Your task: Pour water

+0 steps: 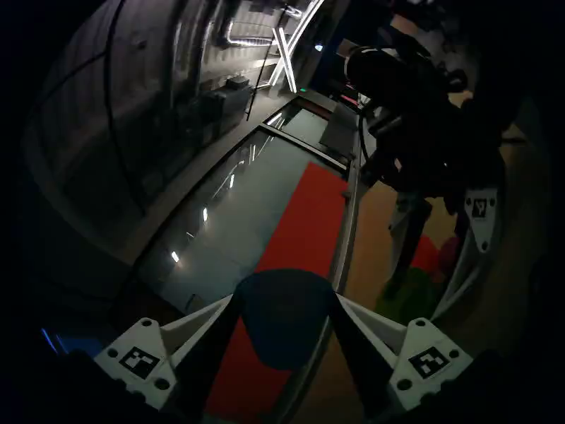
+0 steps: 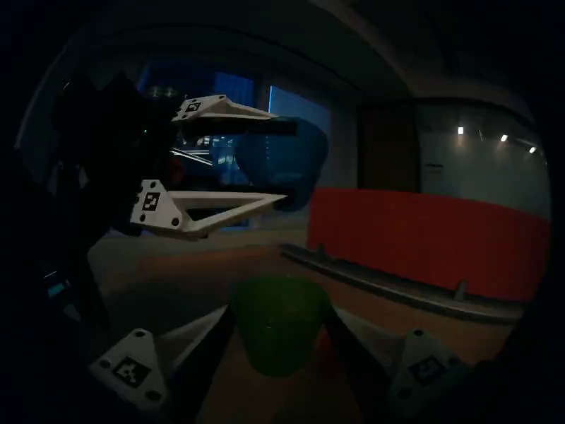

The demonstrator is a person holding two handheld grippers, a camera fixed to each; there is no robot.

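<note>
**Q:** State of the right gripper point(image 2: 279, 311)?

**A:** Bottom centre of the right gripper view: its 2 fingers clamp 1 green cup point(image 2: 279, 338) over a brown table point(image 2: 162, 283).

**Q:** And the left gripper point(image 1: 284, 302)?

**A:** Bottom centre of the left gripper view: its 2 fingers pinch 1 blue cup point(image 1: 282, 332). In the right gripper view this pair sits upper left, above the green cup and apart from it. Farther back, at the right of the frame, is a red panel point(image 2: 431, 240).

Dim interior of green cup point(image 2: 277, 332); blue cup point(image 1: 282, 321) flanks behind fingers point(image 1: 191, 321).
</note>
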